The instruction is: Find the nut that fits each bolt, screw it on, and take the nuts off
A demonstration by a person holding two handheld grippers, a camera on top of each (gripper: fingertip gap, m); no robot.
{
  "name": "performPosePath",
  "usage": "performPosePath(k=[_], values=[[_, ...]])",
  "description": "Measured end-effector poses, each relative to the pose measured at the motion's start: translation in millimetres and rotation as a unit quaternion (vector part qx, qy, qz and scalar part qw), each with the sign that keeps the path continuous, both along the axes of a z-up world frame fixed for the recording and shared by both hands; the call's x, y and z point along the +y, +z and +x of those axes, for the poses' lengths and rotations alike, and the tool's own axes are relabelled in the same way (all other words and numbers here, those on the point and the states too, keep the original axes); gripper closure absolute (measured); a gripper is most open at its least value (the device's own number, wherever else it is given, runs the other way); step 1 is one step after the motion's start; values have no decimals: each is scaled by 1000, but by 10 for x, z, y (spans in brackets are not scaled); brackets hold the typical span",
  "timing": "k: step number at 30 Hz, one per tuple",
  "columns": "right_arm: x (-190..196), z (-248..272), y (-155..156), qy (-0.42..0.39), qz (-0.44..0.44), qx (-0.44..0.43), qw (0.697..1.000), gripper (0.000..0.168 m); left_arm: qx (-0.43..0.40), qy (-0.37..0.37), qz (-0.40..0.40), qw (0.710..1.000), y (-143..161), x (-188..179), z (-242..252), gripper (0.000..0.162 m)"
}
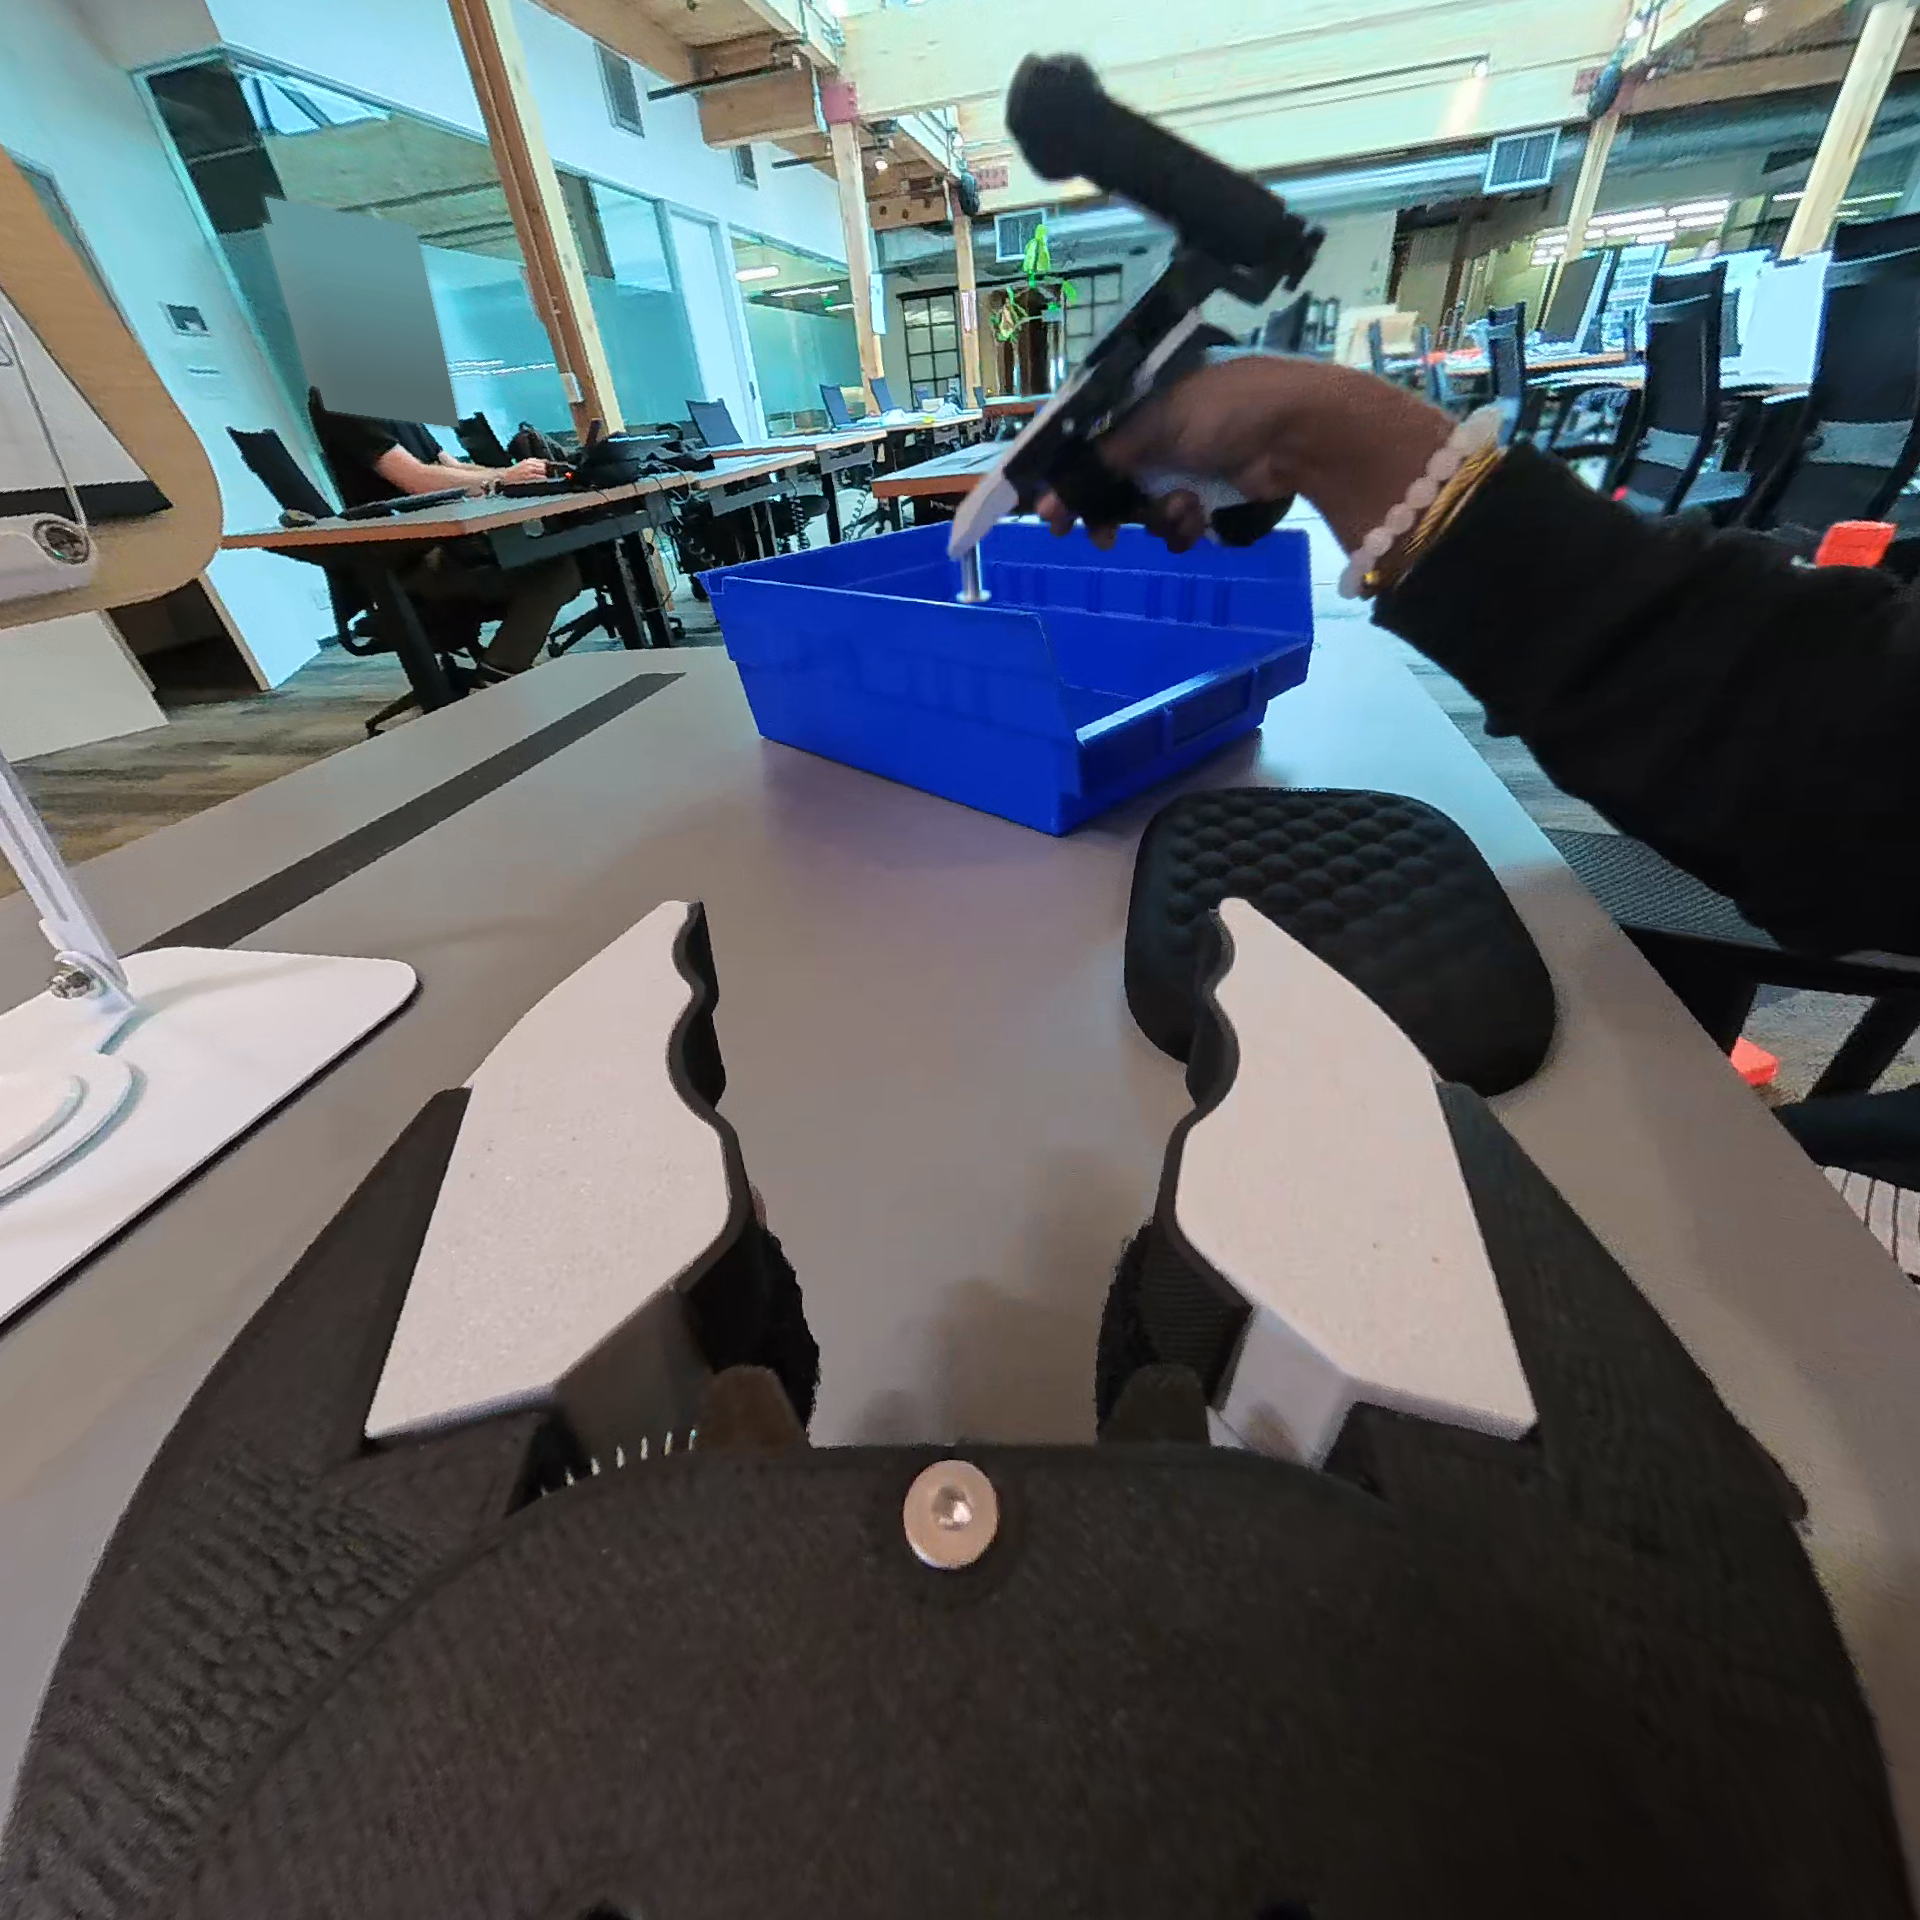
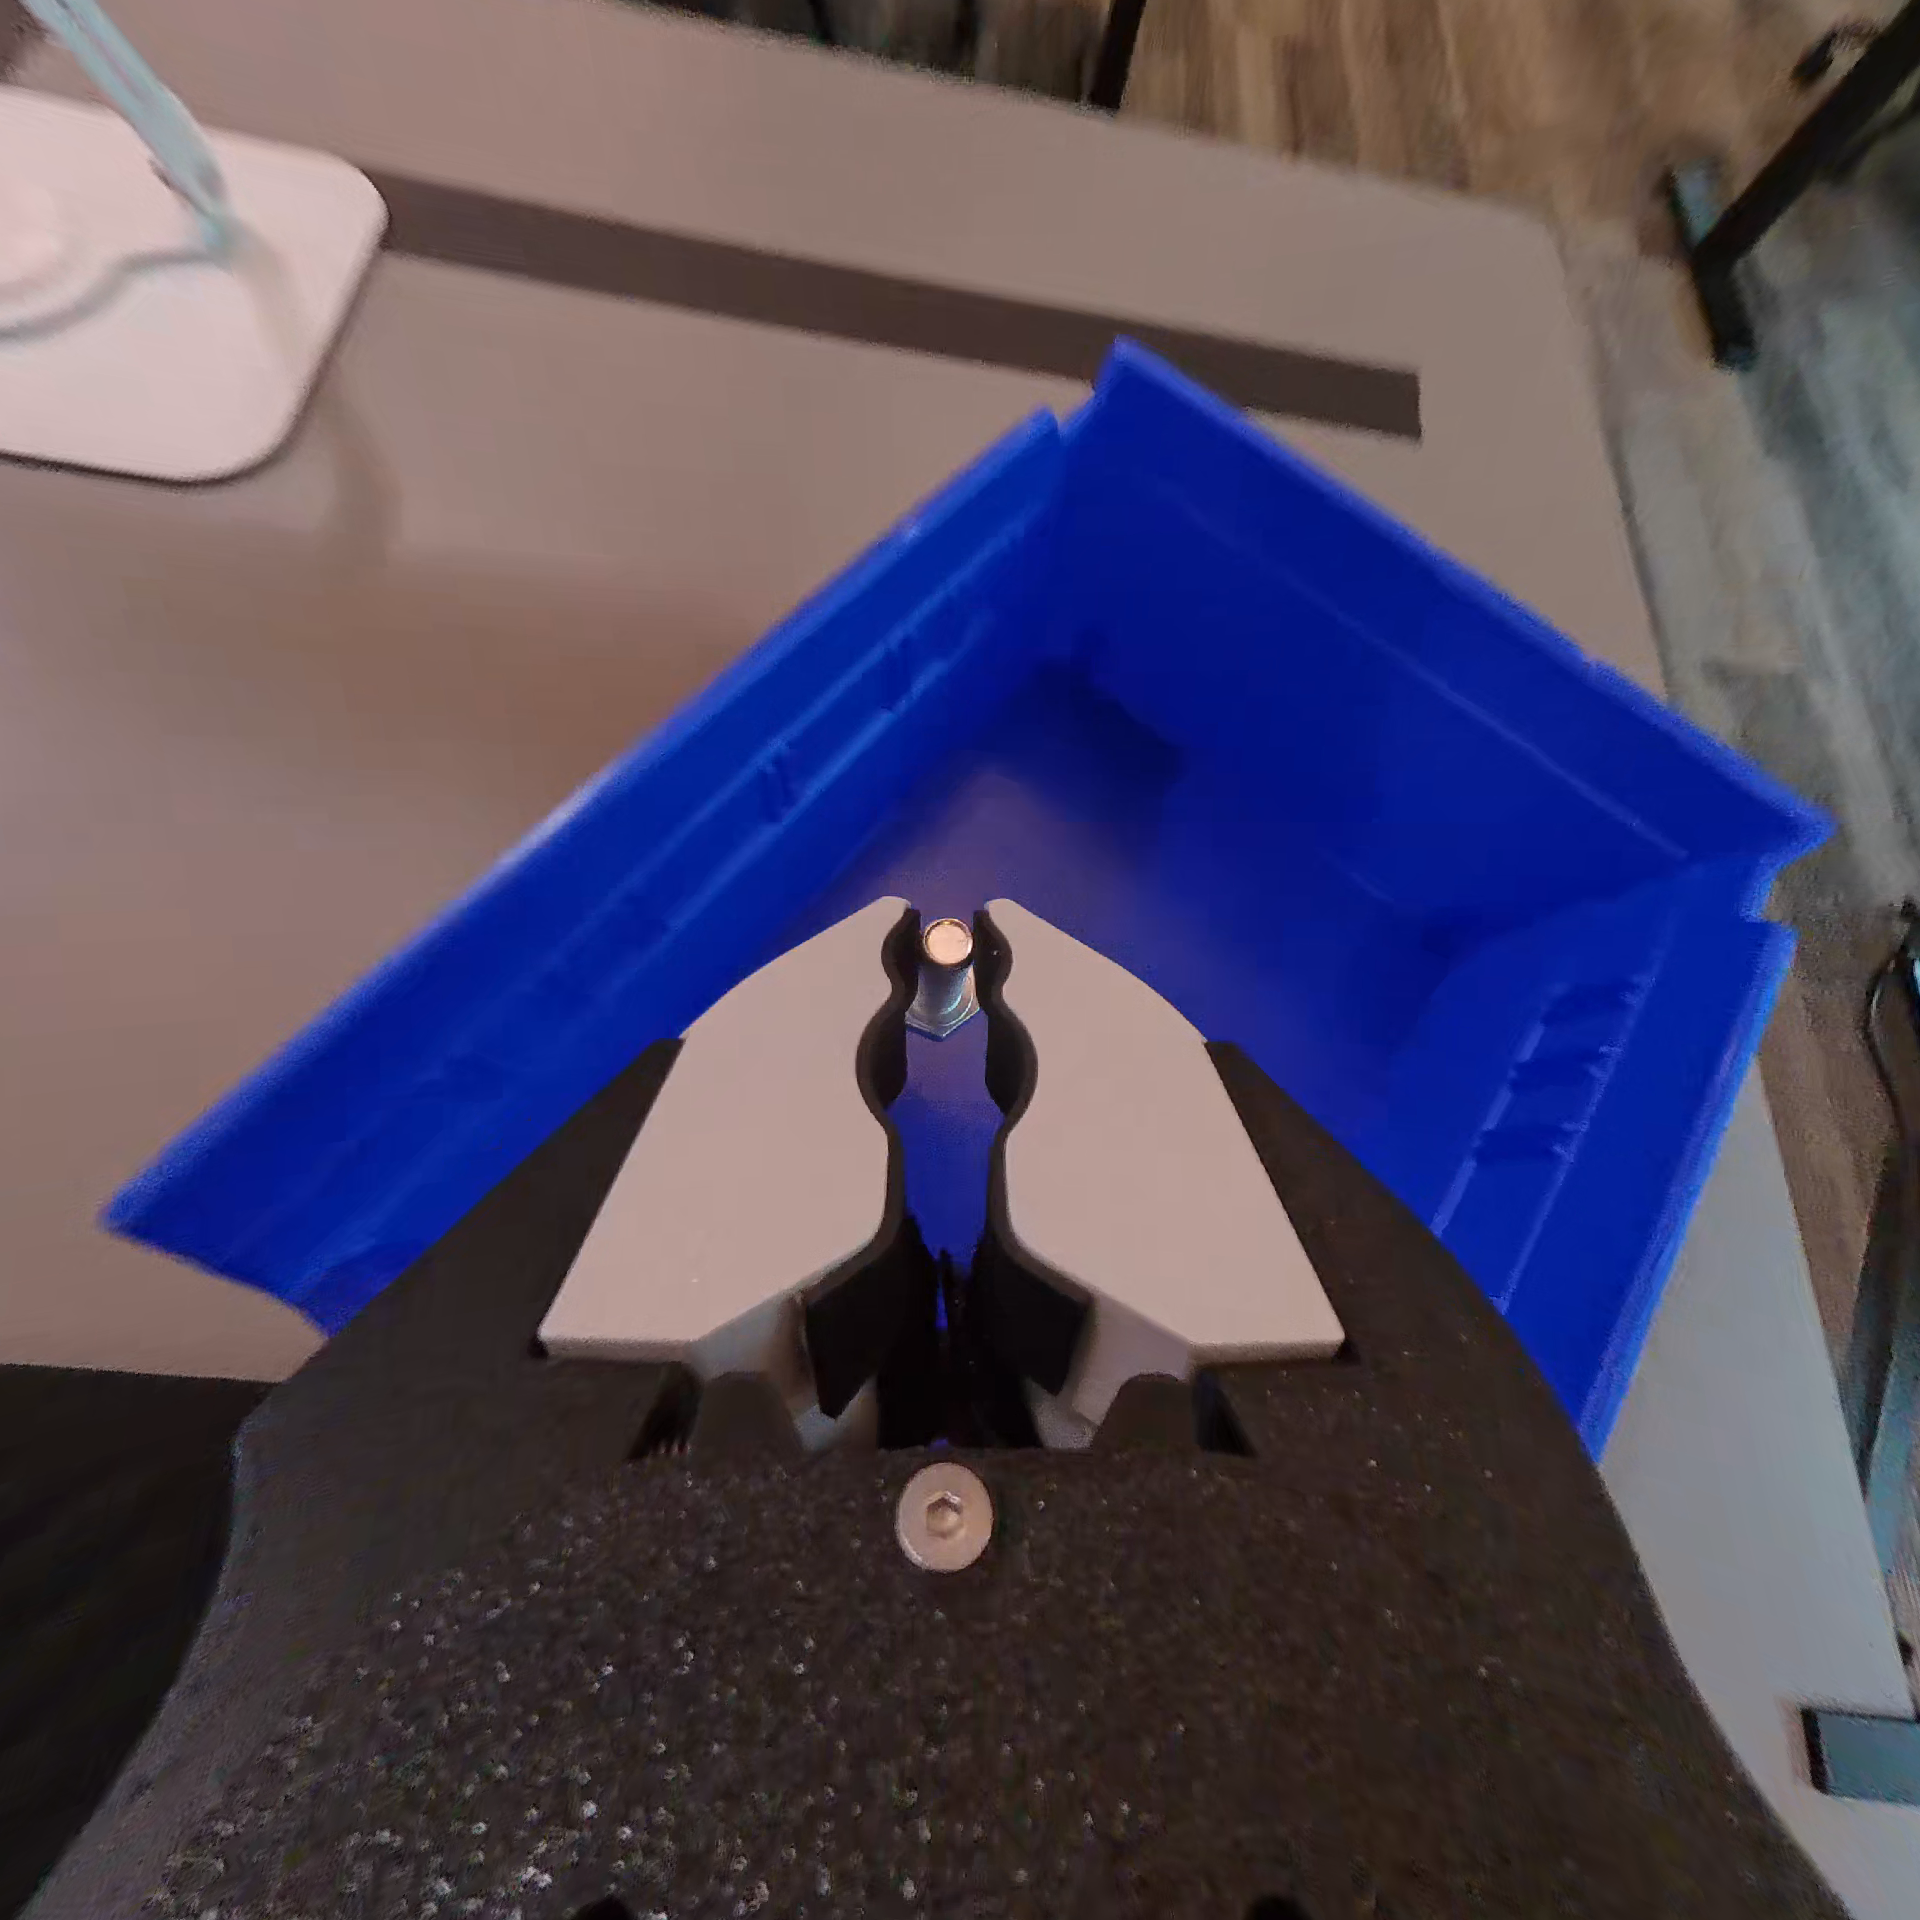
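Bolt (image 2: 943, 971): hanging head-down over blue bin (image 2: 1299, 727), pinched at R gripper (image 2: 945, 920) tips.
L gripper (image 1: 956, 935): spreading wide, holding nothing, low over table (image 1: 935, 1039).
Room: bin walls standing at 10 and 2 o'clock of bolt.

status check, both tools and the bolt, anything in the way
Left tool open, empty, low over the table. Right tool shut on bolt, head down, above the blue bin. No nut visible. Nothing blocking.
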State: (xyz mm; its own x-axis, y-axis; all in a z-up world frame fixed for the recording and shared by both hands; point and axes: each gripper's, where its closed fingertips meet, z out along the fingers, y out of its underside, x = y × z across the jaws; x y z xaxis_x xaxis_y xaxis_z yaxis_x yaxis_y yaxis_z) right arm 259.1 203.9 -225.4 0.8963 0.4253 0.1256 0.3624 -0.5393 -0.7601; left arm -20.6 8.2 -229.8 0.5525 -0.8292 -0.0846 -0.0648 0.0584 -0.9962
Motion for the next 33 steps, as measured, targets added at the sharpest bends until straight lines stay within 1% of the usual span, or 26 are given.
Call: performPosePath(k=[3,6,10,13,15,16,17,19,21,24,26,27,28,30,33], values=[[72,75,-279,-12,-41,-15,999,158,-2,1,-3,1000,1,7,-7,74],[69,66,-454,-10,-62,-15,998,158,-1,0,-4,1000,-3,4,-4,75],[64,95,-589,-17,-75,-22,997,158,6,-5,-2,1000,-16,-11,11,76],[63,106,-579,-21,-71,-19,997,150,10,-7,-1,1000,-25,-17,20,76],[69,128,-501,-31,-57,-19,998,140,10,-6,-1,1000,-25,-16,20,76],[80,132,-413,-37,-37,-15,999,134,10,-6,-2,1000,-25,-14,17,76],[86,114,-293,-41,-10,-5,999,131,9,-5,-3,1000,-26,-12,16,77],[67,16,20,-39,57,29,997,124,9,-4,-4,1000,-27,-9,14,77],[-12,-169,414,-22,141,73,987,111,10,-4,-4,1000,-29,-7,15,77],[-306,-657,962,57,252,136,956,105,9,-3,-5,1000,-28,-5,14,77],[-577,-1077,1192,132,292,172,932,109,10,-2,-6,1000,-29,-2,10,78],[-732,-1317,1251,180,299,188,918,112,10,-2,-6,1000,-30,-2,9,78],[-888,-1561,1269,228,298,202,904,114,11,-1,-6,1000,-31,-2,9,78],[-1168,-2009,1177,313,277,225,880,114,13,-1,-6,1000,-34,-3,9,78],[-1389,-2507,832,389,242,240,856,111,17,3,-5,1000,-36,4,-2,79]])
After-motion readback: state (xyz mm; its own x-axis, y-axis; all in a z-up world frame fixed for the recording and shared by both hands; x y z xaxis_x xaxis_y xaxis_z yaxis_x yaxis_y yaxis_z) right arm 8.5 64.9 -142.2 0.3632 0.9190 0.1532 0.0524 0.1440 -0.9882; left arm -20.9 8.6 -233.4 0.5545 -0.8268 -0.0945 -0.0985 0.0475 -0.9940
